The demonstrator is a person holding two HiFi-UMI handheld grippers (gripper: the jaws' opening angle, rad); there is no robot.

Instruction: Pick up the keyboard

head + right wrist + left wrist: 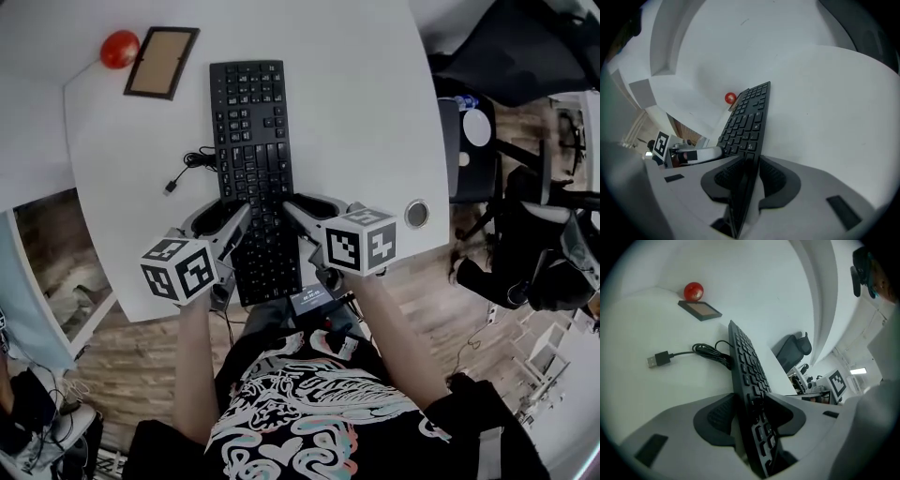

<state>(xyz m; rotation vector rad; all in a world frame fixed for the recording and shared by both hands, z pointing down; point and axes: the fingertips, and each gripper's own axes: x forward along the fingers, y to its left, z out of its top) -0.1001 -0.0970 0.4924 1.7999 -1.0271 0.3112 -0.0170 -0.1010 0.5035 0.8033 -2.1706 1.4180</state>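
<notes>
Black full-size plastic keyboard [251, 169] lies flat on the white rounded table [366, 112]. Its long axis runs from mid-table to the near edge. The near short end reaches that edge; whether it overhangs is unclear.

On its left long side, close to the near end, is the left gripper [232, 214]. The jaws are wide apart with the keyboard's edge between them, one jaw on the key side and one on the underside. A sliver of gap shows at the underside pad, so it has no hold.

On the right long side is the right gripper [302, 206]. Its jaws are partly open, narrower than the left's, with the keyboard's edge between them. The pads sit very close to both faces but are not clearly pressing.

A bare forearm is behind each gripper, and the person's black printed T-shirt [309, 412] is at the near edge.

The black keyboard cable [199, 159] is bunched just left of the keyboard. Its USB plug [171, 187] lies loose toward the left edge.

At the far left corner sits a round red ball [120, 49], just beside a dark rectangular picture frame [161, 62]; whether they touch is unclear. The frame lies flat and holds a brown panel.

A grey round grommet [416, 214] is set in the table near the right edge. A dark office chair [793, 348] stands off the table past that edge.
</notes>
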